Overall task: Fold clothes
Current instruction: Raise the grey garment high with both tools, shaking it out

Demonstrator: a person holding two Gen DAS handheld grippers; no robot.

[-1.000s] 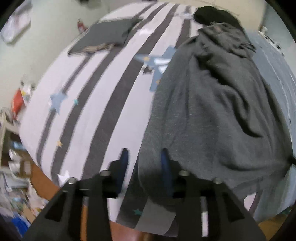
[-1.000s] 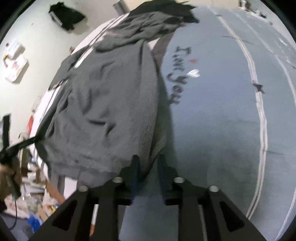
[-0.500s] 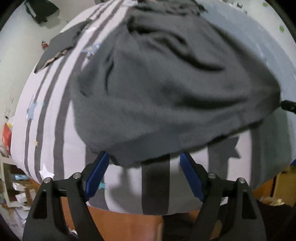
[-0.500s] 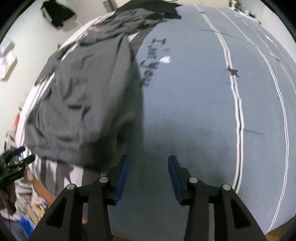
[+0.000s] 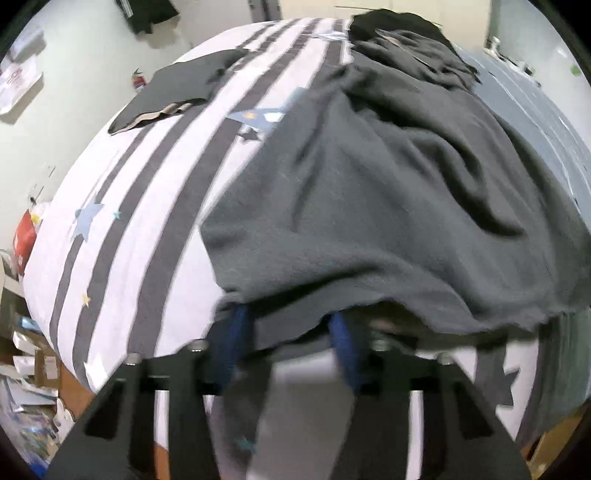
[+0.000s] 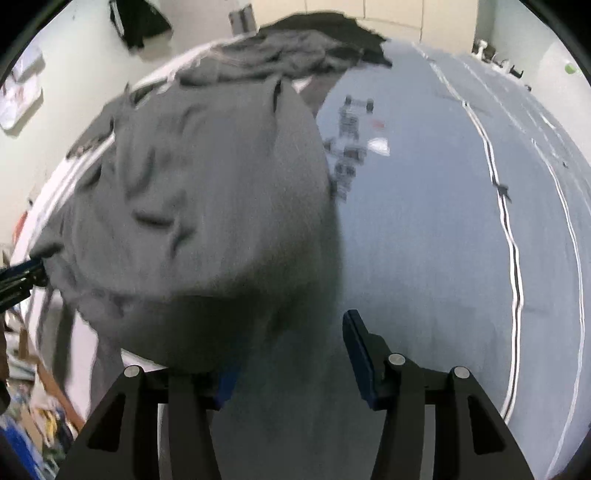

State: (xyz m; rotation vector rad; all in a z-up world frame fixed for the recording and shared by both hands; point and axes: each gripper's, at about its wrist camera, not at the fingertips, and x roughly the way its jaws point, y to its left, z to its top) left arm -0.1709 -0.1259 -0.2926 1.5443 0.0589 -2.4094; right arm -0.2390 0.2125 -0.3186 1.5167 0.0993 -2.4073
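grey garment (image 5: 369, 206) hem between closing left claw (image 5: 291, 339), perhaps ungripped

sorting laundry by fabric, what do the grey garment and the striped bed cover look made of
Grey garment: looks like soft matte knit, perhaps fleece or sweatshirt cotton; its surface is fuzzy, its folds thick and rounded, its hem raw-looking. Striped bed cover: looks like thin smooth woven cloth, probably cotton or a blend, lying flat with printed stripes and stars.

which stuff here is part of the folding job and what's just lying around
Job:
- grey garment, spread on the bed
- left gripper, closing, the hem between its fingers
- right gripper, opening at the garment's edge
- dark folded garment
- black clothes pile

Lying about:
- striped sheet
- blue cover
- floor clutter
- red item
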